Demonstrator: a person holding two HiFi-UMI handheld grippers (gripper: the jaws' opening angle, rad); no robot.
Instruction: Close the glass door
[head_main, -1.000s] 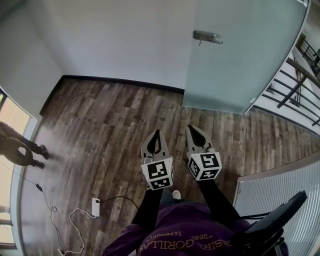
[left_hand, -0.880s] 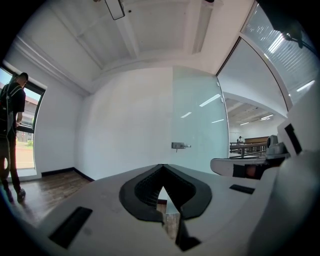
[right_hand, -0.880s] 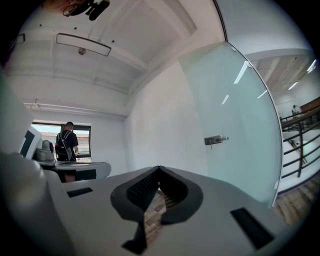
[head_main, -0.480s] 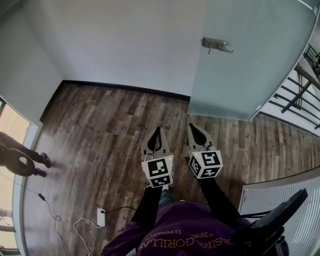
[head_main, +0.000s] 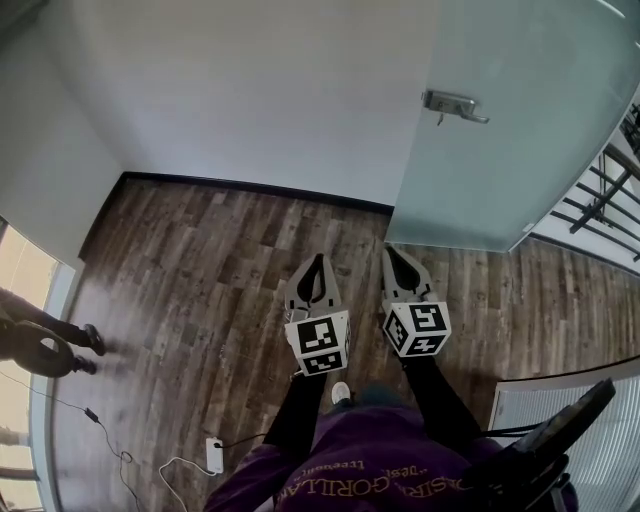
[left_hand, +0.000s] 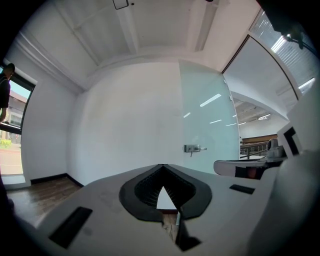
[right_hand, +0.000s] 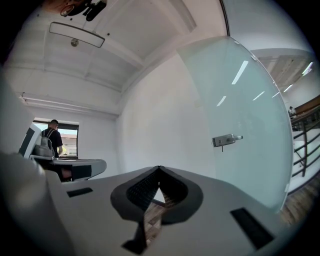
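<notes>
Head view: the frosted pale-green glass door (head_main: 510, 160) with its metal lever handle (head_main: 455, 104) stands at the far right edge of the dark wooden plank floor (head_main: 200, 260). The left gripper (head_main: 316, 260) and the right gripper (head_main: 392, 251) are side by side, clear of the door.
Left gripper view: jaws pressed together, nothing between them.
Right gripper view: jaws pressed together, empty; handle ahead, right.
</notes>
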